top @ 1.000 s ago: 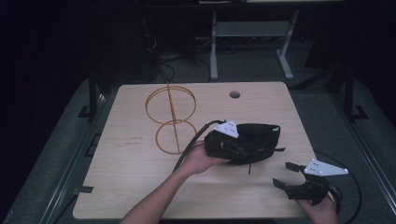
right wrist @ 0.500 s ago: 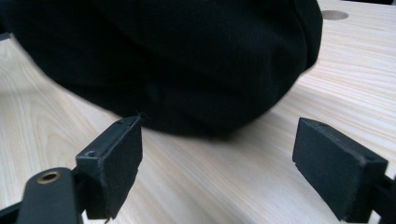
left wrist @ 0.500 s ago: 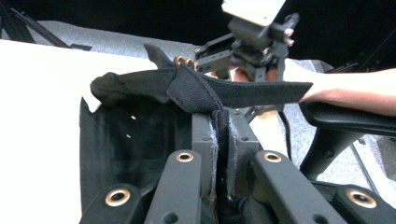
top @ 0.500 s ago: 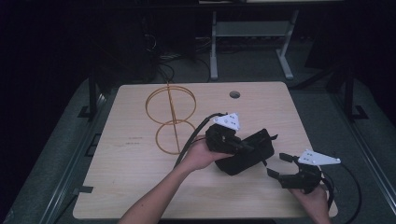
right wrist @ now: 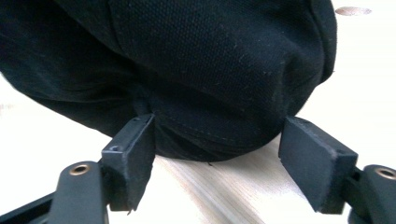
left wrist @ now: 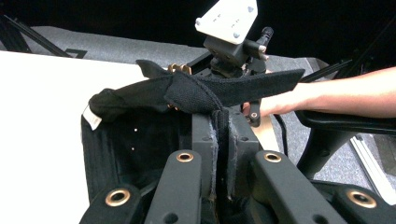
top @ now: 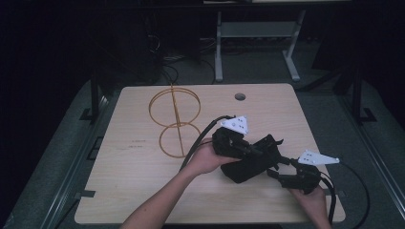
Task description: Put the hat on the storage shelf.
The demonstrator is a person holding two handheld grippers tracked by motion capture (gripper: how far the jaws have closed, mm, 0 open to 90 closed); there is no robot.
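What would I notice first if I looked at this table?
Probably the floppy black cloth bag near the front right of the wooden table. The left tool is shut on its edge, and the right tool is open right beside it. Next you'd spot the gold wire stand, made of two rings on a rod, farther back on the left.

My pale wooden tabletop [top: 143,191] sits on grey carpeted floor [top: 57,157] in a dark room; a white metal stand [top: 255,33] and tangled cables [top: 176,57] lie beyond it.
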